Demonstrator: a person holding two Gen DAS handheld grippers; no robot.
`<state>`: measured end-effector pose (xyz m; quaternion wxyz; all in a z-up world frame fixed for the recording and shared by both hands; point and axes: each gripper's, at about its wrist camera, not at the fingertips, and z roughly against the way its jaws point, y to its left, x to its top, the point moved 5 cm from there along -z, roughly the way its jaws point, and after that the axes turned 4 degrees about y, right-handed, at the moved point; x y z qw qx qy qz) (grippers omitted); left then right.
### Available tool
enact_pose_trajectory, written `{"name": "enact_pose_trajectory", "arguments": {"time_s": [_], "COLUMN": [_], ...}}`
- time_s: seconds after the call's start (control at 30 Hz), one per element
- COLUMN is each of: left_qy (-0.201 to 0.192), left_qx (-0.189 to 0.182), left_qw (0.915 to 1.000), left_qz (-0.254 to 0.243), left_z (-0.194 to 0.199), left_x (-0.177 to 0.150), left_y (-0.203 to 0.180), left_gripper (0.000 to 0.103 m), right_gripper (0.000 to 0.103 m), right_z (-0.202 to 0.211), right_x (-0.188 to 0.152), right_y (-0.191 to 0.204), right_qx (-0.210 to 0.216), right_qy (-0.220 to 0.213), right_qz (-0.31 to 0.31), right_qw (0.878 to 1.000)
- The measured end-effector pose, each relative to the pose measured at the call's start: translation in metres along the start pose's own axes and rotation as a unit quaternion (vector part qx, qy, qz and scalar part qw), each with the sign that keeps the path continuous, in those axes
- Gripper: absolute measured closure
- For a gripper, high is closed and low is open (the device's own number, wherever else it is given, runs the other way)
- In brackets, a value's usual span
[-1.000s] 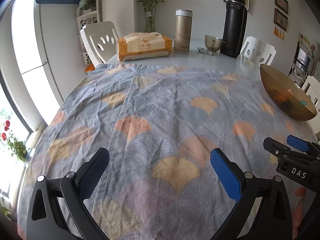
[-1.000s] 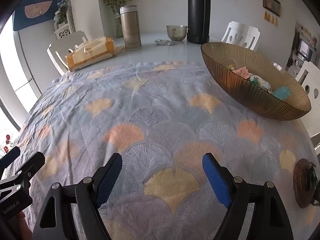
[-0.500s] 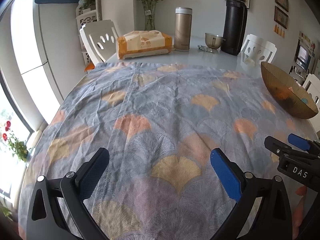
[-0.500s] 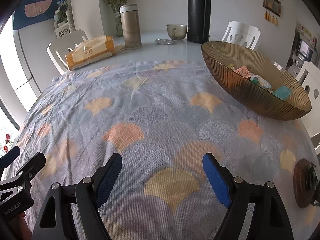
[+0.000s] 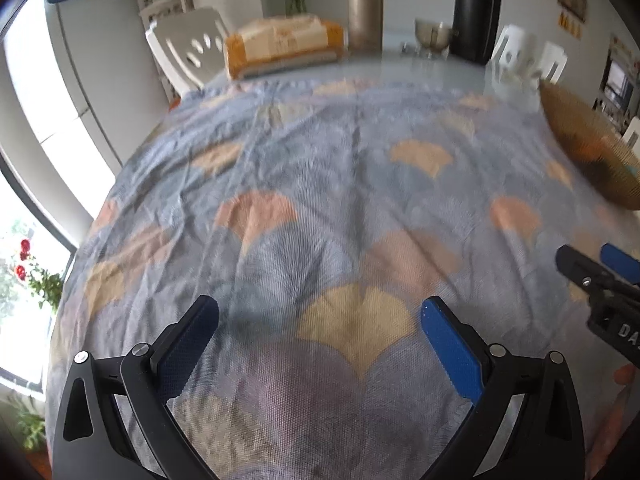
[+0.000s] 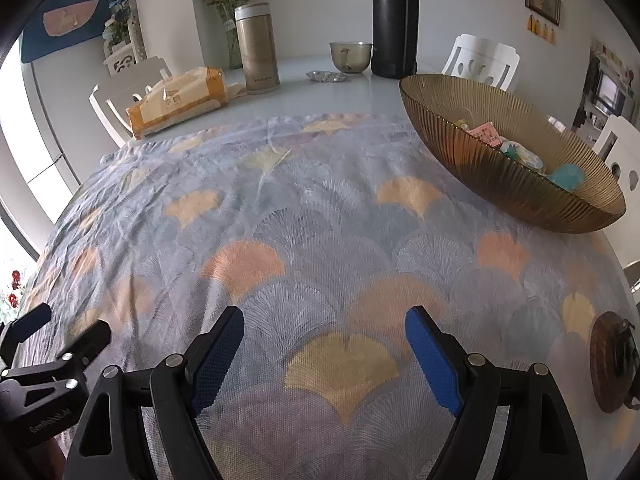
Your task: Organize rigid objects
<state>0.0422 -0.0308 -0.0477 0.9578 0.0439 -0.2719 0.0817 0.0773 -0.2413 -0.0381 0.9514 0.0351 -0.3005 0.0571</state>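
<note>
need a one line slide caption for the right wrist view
Open right gripper empty above the fan-patterned tablecloth, amber ribbed bowl of small items to its right.

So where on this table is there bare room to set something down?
The widest free patch is the middle of the cloth, between both open grippers, left gripper and right gripper, and the tissue pack. The far edge is crowded: flask, cup, black jug. The bowl fills the right side.
</note>
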Motion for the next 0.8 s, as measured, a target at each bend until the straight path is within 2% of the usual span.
{"name": "enact_pose_trajectory", "arguments": {"time_s": [0.1, 0.23, 0.3, 0.43, 0.8], "left_qy": [0.009, 0.007, 0.008, 0.013, 0.012], "left_qx": [-0.013, -0.013, -0.014, -0.020, -0.023], "left_qw": [0.9998, 0.9998, 0.9998, 0.9997, 0.9997], "left_qz": [0.014, 0.014, 0.012, 0.005, 0.000], "left_z": [-0.003, -0.004, -0.004, -0.007, -0.009], "left_x": [-0.001, 0.001, 0.002, 0.005, 0.008], "left_y": [0.004, 0.004, 0.004, 0.005, 0.005], "left_gripper": [0.000, 0.000, 0.000, 0.000, 0.000], "right_gripper": [0.021, 0.020, 0.010, 0.000, 0.000], "right_z": [-0.003, -0.008, -0.011, -0.015, -0.016], "right_x": [-0.001, -0.002, -0.002, -0.003, -0.002], "right_y": [0.001, 0.004, 0.008, 0.012, 0.013], "right_qx": [-0.004, -0.004, -0.008, -0.005, -0.004], "right_qy": [0.010, 0.023, 0.032, 0.042, 0.042], "right_qz": [0.001, 0.009, 0.022, 0.032, 0.029], "right_qw": [1.000, 1.000, 0.999, 0.999, 0.999]}}
